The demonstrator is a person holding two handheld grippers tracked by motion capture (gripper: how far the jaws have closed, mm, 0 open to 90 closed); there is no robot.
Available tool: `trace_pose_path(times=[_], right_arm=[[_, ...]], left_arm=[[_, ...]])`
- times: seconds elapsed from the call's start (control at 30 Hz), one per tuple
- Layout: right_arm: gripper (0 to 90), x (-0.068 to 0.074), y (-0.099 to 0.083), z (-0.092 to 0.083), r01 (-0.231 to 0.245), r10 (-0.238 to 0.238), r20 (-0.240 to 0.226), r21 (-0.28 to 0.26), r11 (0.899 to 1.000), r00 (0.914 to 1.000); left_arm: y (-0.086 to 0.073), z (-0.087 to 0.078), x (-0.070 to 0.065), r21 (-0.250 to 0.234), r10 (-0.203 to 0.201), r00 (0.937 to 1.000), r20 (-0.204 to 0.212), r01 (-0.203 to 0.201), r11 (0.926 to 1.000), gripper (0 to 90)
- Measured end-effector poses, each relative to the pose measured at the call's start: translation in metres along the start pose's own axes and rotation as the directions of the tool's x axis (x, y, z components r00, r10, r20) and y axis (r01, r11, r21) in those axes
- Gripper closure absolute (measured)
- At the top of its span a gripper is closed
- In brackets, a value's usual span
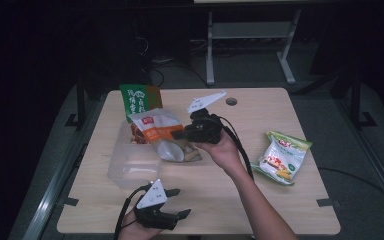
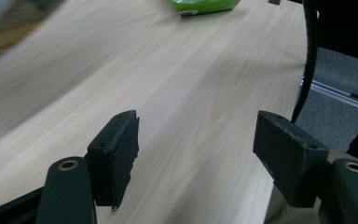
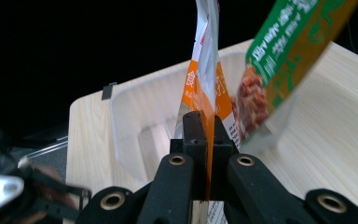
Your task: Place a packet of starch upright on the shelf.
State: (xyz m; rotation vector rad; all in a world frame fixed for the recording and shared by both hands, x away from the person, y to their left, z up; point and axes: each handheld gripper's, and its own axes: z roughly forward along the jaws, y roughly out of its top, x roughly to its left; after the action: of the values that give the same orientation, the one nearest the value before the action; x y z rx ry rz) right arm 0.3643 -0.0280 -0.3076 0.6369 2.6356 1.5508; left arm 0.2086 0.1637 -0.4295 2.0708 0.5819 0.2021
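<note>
We're pinching the orange snack bag [image 3: 205,88] by its edge w/ the right gripper [image 3: 207,140], jaws pressed tight on it, holding it over the clear plastic bin [image 1: 130,167] at the table's [image 1: 260,190] left-center. A green bag [image 1: 139,100] is leaning at the bin's far side. Our left gripper [image 2: 196,154] is hovering at the near edge, jaws spread wide w/ nothing btwn them. Another green-white snack bag [image 1: 284,157] is lying well apart on the right.

The pale wooden table [image 1: 260,195] carries 1 clear tub [image 1: 130,165] at its left and 1 green-and-white snack bag [image 1: 282,157] lying flat at its right.
</note>
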Motion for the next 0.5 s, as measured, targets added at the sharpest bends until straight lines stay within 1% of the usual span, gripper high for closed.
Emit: trace_pose_path(times=[0.17,0.2,0.23,0.3,0.33,0.4,0.43,0.47,0.5], right_arm=[[89.5,0.000,0.016,0.019,0.003,-0.003,-0.020,-0.001,1.000,0.9998],[89.5,-0.001,0.019,0.024,0.017,-0.017,-0.020,0.005,1.000,0.9997],[89.5,0.000,0.023,0.029,0.005,-0.005,-0.028,0.004,1.000,0.9996],[89.5,0.001,0.029,0.039,0.014,-0.013,-0.016,0.019,1.000,0.9998],[89.5,0.001,0.033,0.045,0.011,-0.010,-0.024,0.026,1.000,0.9997],[89.5,0.000,0.037,0.057,0.030,-0.029,-0.027,0.032,0.999,0.9992],[89.5,0.000,0.037,0.057,0.030,-0.029,-0.027,0.032,0.999,0.9992],[89.5,0.000,0.041,0.068,0.021,-0.020,-0.034,0.034,0.999,0.9992],[89.5,0.000,0.042,0.072,0.021,-0.020,-0.035,0.034,0.999,0.9992]], left_arm=[[0.000,0.002,0.003,0.009,0.014,0.9999,-0.008,-0.014,0.9999,29.6],[0.000,0.002,0.004,0.012,0.015,0.9998,-0.009,-0.015,0.9998,29.6],[0.000,0.003,0.004,0.021,0.020,0.9997,-0.012,-0.020,0.9996,29.6],[-0.001,0.004,0.003,0.024,0.011,0.9998,-0.015,-0.010,0.9997,29.6],[-0.001,0.004,0.004,0.023,0.009,0.9999,-0.015,-0.009,0.9997,29.6],[-0.001,0.004,0.006,0.023,0.019,0.9996,-0.019,-0.018,0.9996,29.6],[-0.001,0.004,0.006,0.023,0.019,0.9996,-0.019,-0.018,0.9996,29.6],[-0.001,0.004,0.006,0.025,0.017,0.9996,-0.021,-0.016,0.9996,29.6],[-0.001,0.004,0.007,0.025,0.015,0.9996,-0.025,-0.014,0.9996,29.6]])
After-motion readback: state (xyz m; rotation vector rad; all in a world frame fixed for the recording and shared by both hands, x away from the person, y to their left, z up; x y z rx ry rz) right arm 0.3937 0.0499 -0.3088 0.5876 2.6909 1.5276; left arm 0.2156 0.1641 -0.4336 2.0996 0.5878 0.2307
